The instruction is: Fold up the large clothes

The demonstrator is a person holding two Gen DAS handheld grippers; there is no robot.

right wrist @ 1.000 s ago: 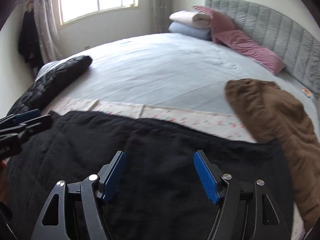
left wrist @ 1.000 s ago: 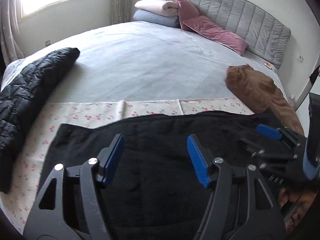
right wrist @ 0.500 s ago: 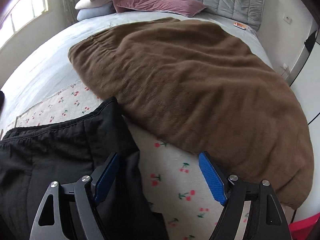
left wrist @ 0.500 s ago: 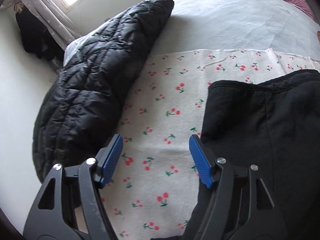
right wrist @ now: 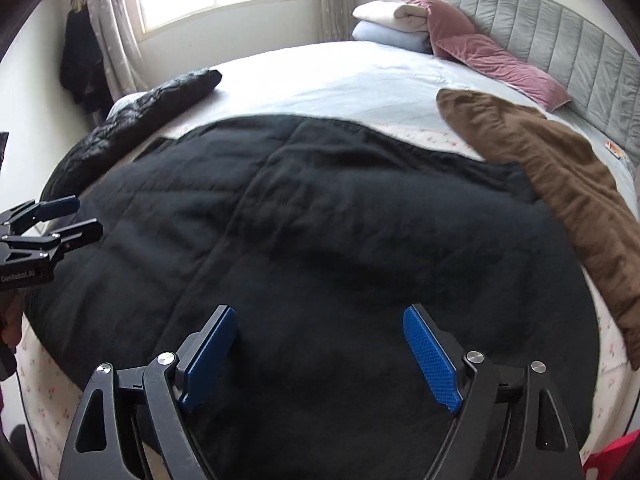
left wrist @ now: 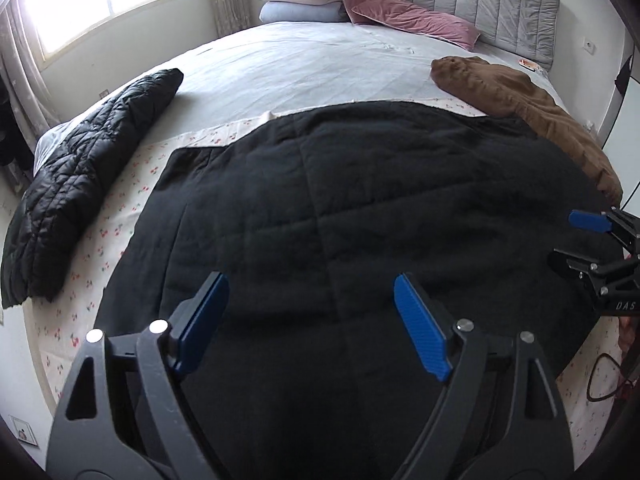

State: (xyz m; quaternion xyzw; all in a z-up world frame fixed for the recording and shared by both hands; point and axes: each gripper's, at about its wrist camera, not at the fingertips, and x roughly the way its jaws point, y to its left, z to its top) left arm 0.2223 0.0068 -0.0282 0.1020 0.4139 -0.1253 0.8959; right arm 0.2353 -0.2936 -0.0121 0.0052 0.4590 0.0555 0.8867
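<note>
Above the spread black garment [left wrist: 360, 208], both claws gape wide, gripping nothing.

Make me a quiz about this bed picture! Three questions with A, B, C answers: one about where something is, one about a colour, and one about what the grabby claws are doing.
1. Where does the puffy black jacket lie?
A. Along the left edge of the bed
B. On the pillows
C. On the brown blanket

2. What colour is the big garment spread out in front of the grippers?
A. Pink
B. Black
C. Blue

3. What are the left gripper and right gripper doing?
A. Both shut on cloth
B. One open, one shut
C. Both open, holding nothing

Answers:
1. A, it stretches down the bed's window side, apart from the brown blanket.
2. B, it is dark black quilted cloth lying on the cherry-print sheet.
3. C, the blue pads of each stand wide apart with nothing between them.
</note>
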